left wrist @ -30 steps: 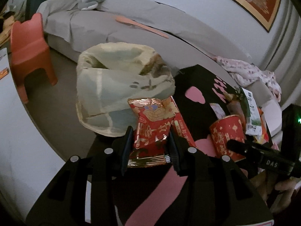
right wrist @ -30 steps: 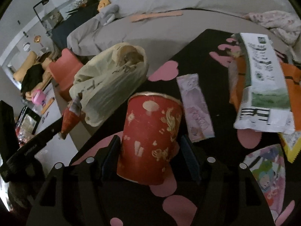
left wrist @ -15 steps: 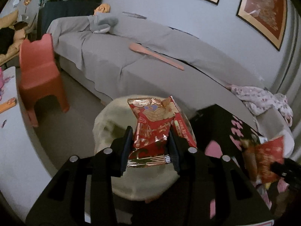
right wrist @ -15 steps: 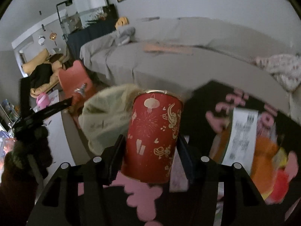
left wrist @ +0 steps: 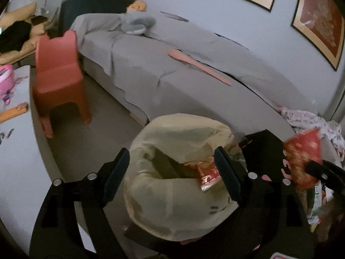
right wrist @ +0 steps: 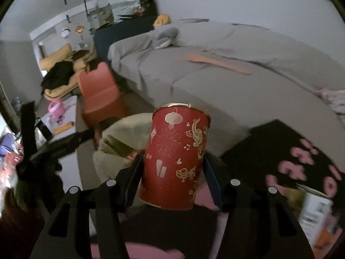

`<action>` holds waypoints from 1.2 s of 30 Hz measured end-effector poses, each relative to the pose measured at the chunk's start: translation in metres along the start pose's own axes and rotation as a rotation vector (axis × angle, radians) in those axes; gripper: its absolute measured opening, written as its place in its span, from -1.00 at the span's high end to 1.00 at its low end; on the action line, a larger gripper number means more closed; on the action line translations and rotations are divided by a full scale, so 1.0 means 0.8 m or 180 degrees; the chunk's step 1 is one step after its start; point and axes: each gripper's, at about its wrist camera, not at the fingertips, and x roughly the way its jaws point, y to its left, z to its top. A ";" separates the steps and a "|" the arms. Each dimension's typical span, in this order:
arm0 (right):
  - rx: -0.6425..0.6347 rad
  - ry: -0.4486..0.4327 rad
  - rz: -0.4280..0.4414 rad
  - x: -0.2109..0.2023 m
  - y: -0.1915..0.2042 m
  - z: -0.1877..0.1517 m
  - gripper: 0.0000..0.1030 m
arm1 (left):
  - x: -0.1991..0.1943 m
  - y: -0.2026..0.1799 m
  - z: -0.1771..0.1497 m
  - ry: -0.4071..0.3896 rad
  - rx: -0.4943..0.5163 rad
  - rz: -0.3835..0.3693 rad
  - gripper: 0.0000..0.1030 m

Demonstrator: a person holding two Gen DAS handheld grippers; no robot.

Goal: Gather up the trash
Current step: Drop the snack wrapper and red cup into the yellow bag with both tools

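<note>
We see the left tool (left wrist: pixel 172 168) hanging above the open mouth of a pale trash bag (left wrist: pixel 172 202); its jaws have just been opening and stand wide apart with nothing between them. A red snack wrapper (left wrist: pixel 208 176) lies inside the bag, near the right rim. The right tool (right wrist: pixel 173 170) is clamped on an upright red paper cup (right wrist: pixel 176 159), held in the air beside the bag, above the corner of the black worktop (right wrist: pixel 269 146). Bare floor (left wrist: pixel 86 138) lies beyond the bag, bounded by a grey-covered sofa (left wrist: pixel 194 82) and a red child's chair (left wrist: pixel 58 79).
</note>
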 end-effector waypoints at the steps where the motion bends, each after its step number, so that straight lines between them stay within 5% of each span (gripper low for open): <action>1: 0.0008 0.0007 0.0056 0.010 0.006 0.005 -0.04 | -0.008 0.006 -0.002 -0.0035 -0.0039 0.0024 -0.48; 9: -0.0225 0.0256 0.0221 0.134 0.074 0.020 -0.04 | -0.048 0.043 -0.017 -0.0144 -0.0302 0.0056 -0.48; 17: -0.0134 0.1106 0.0287 0.222 0.090 -0.022 -0.04 | -0.052 0.079 -0.034 -0.0053 -0.0503 0.0060 -0.48; 23: -0.0201 0.0975 0.0186 0.203 0.089 -0.023 -0.15 | -0.055 0.086 -0.040 -0.0047 -0.0564 0.0015 -0.48; 26: -0.0147 0.0699 0.0188 0.175 0.081 -0.010 -0.54 | -0.057 0.084 -0.035 -0.0055 -0.0551 -0.0005 -0.48; 36: -0.0317 -0.0027 -0.0418 0.005 0.025 -0.015 -0.55 | -0.076 0.036 -0.031 -0.0166 -0.0335 -0.0020 -0.48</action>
